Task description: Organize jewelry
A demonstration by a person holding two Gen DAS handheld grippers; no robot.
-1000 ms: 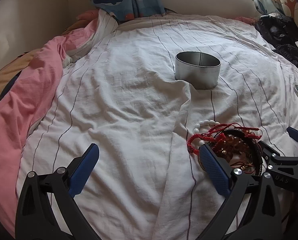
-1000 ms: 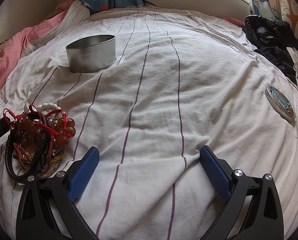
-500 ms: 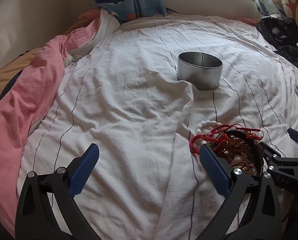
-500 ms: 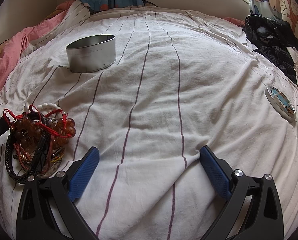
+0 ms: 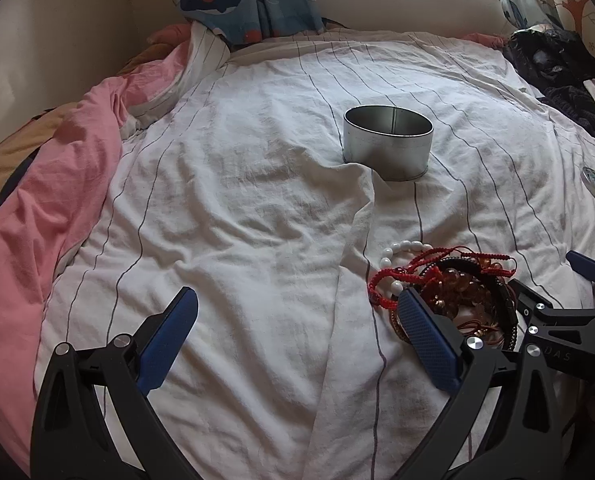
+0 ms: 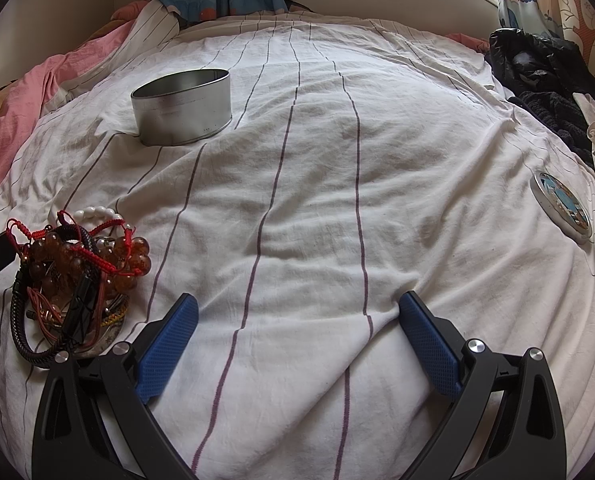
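Jewelry pile [image 6: 77,280]: tangled bracelets (red cord, amber beads, white beads, black braided cord) on the striped bed sheet [image 6: 317,200], near its front edge, between the two grippers
Left gripper [image 5: 293,338]: jaws spread wide, nothing held, low over bare sheet; its right finger [image 5: 427,344] sits just in front of the pile
Tin [image 5: 387,142]: open round metal can, upright, mid-sheet, beyond the pile, well apart from it
Right gripper [image 6: 297,340]: jaws spread wide, nothing held, over bare sheet just right of the pile
Lid [image 6: 561,206]: round, printed, flat near the sheet's right edge
Dark clothes [image 6: 537,76]: heaped at far right corner
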